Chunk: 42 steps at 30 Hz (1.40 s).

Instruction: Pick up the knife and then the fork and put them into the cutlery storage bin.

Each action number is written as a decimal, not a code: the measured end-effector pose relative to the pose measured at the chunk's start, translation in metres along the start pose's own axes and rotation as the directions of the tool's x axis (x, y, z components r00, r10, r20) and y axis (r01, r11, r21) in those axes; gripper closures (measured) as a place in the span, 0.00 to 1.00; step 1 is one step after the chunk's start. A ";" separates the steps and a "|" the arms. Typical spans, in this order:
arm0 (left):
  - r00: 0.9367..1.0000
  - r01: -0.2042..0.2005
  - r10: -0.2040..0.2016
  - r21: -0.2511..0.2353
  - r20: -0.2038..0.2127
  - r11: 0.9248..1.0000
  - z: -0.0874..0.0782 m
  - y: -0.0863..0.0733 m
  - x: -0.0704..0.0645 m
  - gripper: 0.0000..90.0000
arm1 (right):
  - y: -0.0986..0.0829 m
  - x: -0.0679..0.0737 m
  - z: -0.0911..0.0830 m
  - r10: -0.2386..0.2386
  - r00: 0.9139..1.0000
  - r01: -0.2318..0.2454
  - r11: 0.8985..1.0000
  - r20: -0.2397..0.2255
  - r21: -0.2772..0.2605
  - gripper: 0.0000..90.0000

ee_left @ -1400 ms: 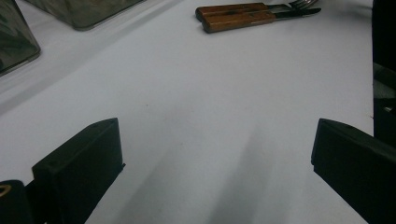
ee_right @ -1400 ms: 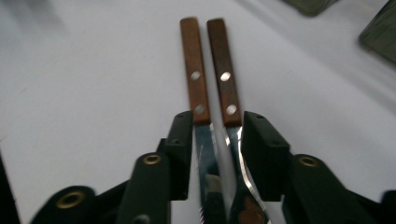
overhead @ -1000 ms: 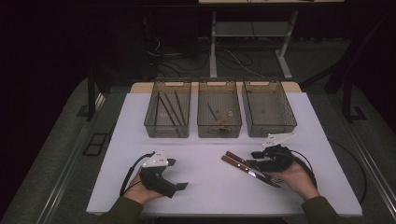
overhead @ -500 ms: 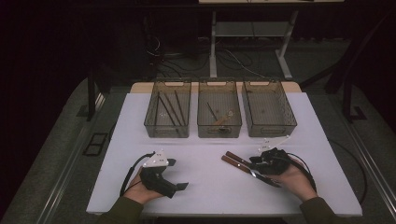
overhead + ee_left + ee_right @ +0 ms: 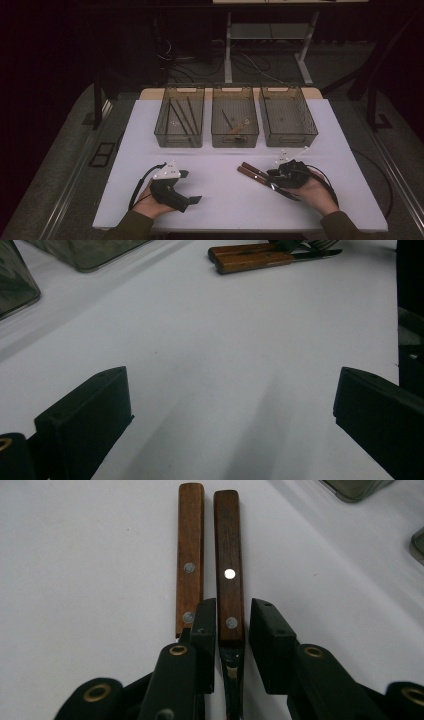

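Observation:
Two wooden-handled utensils [image 5: 250,170] lie side by side on the white table [image 5: 220,210], right of centre. My right gripper [image 5: 274,176] is low over them and open. In the right gripper view its jaws [image 5: 233,607] straddle the darker right handle [image 5: 229,555] near its metal end. One jaw sits between that handle and the lighter left handle [image 5: 190,555], and a small gap shows at the other jaw. My left gripper [image 5: 190,186] rests at the front left, wide open [image 5: 232,387] with bare table between its jaws. The utensil handles [image 5: 250,257] show far off in its view.
Three clear bins stand in a row at the back of the table. The left bin [image 5: 178,141] holds dark sticks, the middle bin [image 5: 235,142] a few utensils, and the right bin [image 5: 289,141] looks nearly bare. The table's front edge is close to both hands.
My right gripper has settled lower and slightly left onto the utensils, with its jaws now around one handle. The left gripper has not moved.

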<state>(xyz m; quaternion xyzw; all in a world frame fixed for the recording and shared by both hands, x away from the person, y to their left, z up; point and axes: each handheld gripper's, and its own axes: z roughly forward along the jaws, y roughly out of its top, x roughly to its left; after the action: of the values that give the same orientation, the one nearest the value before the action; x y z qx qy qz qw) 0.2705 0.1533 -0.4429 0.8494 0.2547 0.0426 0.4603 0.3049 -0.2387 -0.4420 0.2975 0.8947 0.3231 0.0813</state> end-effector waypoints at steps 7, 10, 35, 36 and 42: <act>1.000 -0.001 0.001 0.001 0.001 1.000 0.000 0.000 0.000 0.01 | -0.003 -0.001 0.001 -0.009 1.000 0.009 1.000 -0.007 -0.013 0.81; 1.000 -0.001 0.001 0.002 0.002 1.000 0.001 0.000 0.000 0.01 | -0.005 -0.002 0.002 -0.017 1.000 0.017 1.000 -0.011 -0.026 0.81; 1.000 -0.002 0.002 0.002 0.005 1.000 0.001 0.000 -0.001 0.01 | -0.008 -0.007 0.001 0.008 0.999 -0.010 0.999 -0.039 -0.044 0.86; 1.000 -0.001 0.001 0.002 0.004 1.000 0.001 0.000 -0.001 0.01 | -0.008 -0.009 0.001 0.014 0.999 -0.016 0.999 -0.050 -0.046 0.86; 1.000 0.000 0.000 0.001 0.006 1.000 0.001 0.000 -0.001 0.01 | -0.008 -0.011 -0.001 0.021 0.998 -0.024 0.999 -0.057 -0.047 0.86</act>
<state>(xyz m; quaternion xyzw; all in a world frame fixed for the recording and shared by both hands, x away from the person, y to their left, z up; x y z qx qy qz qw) 0.2699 0.1522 -0.4429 0.8497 0.2531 0.0401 0.4608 0.3092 -0.2504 -0.4472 0.2963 0.8854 0.3532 0.0594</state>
